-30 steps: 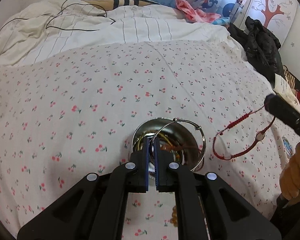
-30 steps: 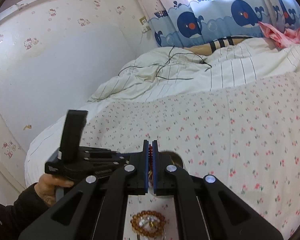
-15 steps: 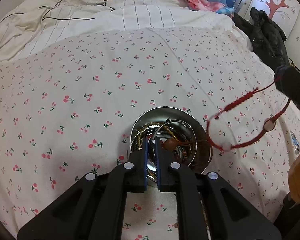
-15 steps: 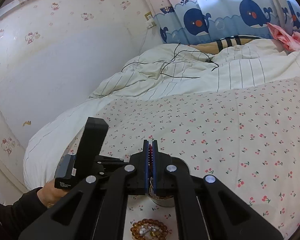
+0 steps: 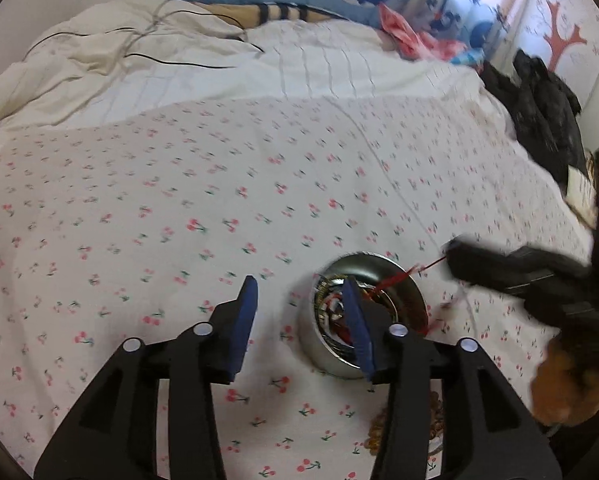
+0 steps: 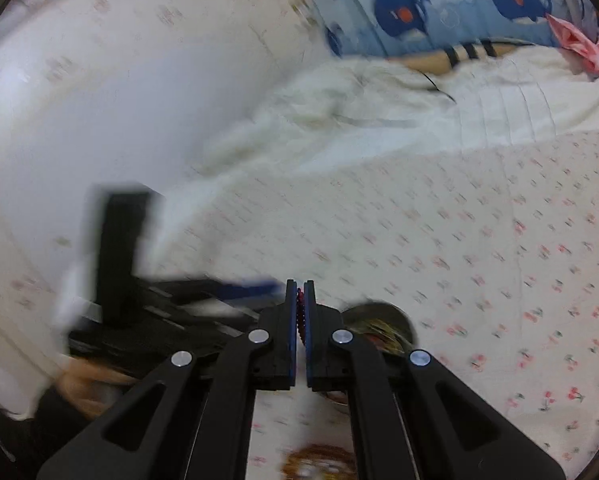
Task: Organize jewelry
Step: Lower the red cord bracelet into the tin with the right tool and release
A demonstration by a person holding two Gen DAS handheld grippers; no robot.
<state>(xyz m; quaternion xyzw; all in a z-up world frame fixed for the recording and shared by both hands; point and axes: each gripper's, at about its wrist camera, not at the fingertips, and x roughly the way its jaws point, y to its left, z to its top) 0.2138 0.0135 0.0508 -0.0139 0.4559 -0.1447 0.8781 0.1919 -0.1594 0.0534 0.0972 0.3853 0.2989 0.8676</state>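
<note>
Right claw (image 6: 299, 300) pinching red cord bracelet (image 5: 395, 279), seemingly over metal bowl (image 5: 413, 300)

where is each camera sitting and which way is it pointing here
Left wrist: sits on the left tongs, looking down at the cherry-print bedsheet and shiny round metal bowl; its jaws have just been opening, nothing between them; the right tongs enter from the right.
Right wrist: sits on the right tongs, shut on a red braided cord bracelet, facing the wall; a hand holds the left tongs at left.
Shared: bowl, bedsheet, amber bead bracelet.
</note>
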